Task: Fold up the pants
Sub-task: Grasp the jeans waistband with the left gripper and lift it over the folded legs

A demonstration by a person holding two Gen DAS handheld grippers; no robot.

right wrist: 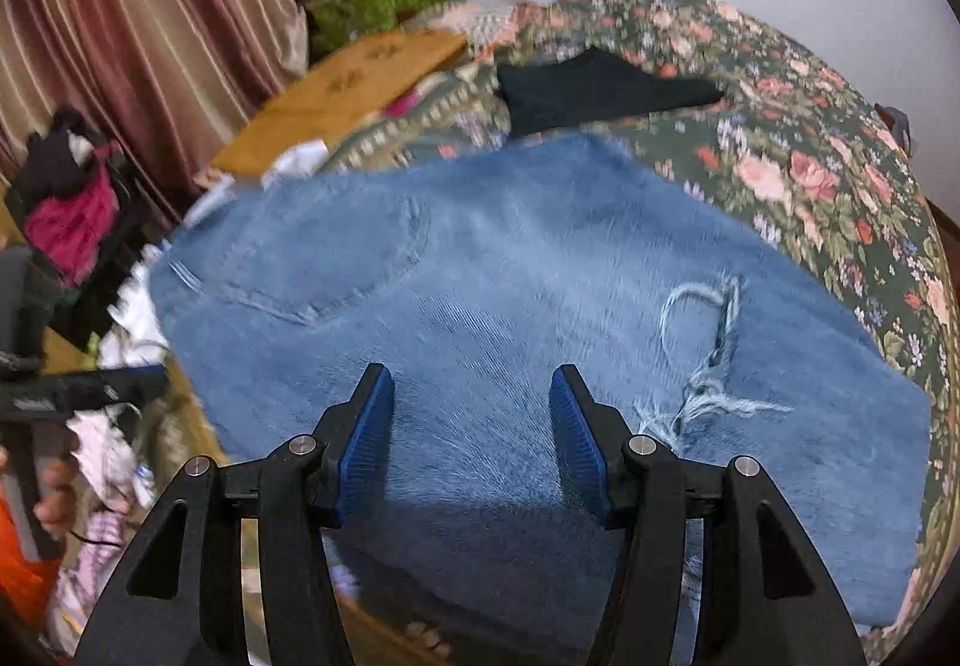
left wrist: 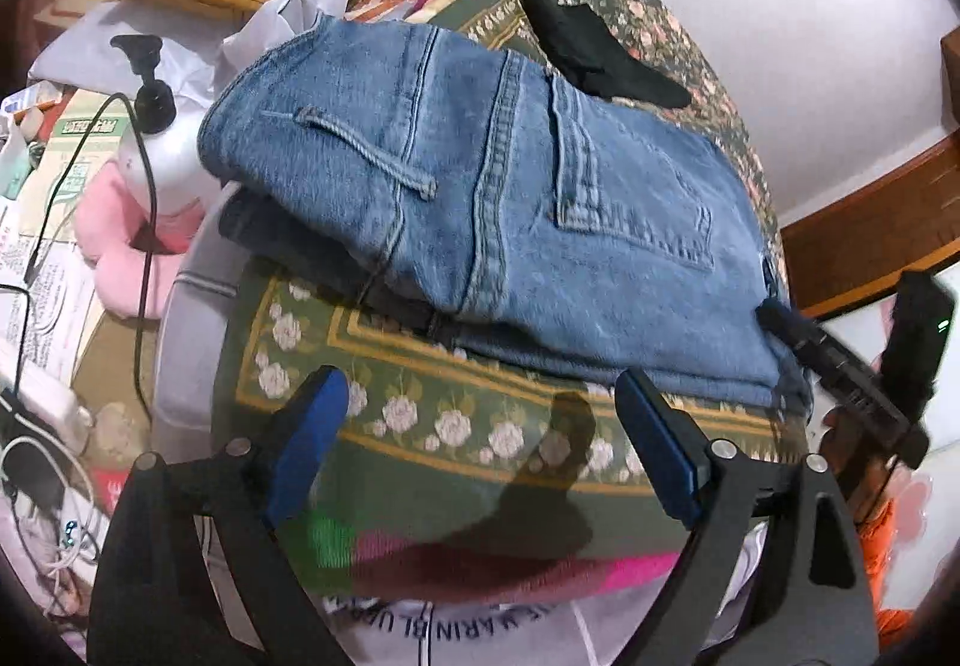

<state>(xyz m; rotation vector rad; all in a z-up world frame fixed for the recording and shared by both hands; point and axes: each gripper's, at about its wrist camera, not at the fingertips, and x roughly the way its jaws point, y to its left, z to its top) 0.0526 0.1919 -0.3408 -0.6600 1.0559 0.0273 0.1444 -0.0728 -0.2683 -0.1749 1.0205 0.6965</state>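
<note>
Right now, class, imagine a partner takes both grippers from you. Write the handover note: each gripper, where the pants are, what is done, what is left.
Left gripper: open, empty, over the green floral bedspread just short of the jeans.
Right gripper: open, empty, above the jeans.
Jeans: on the bed in a compact stack of layers, back pocket up, frayed rip on top near the right gripper.
Done: jeans look already folded over.
Left: probably one more fold or a tidy; I cannot tell how many layers are there.
Note: a black garment lies beyond.
</note>
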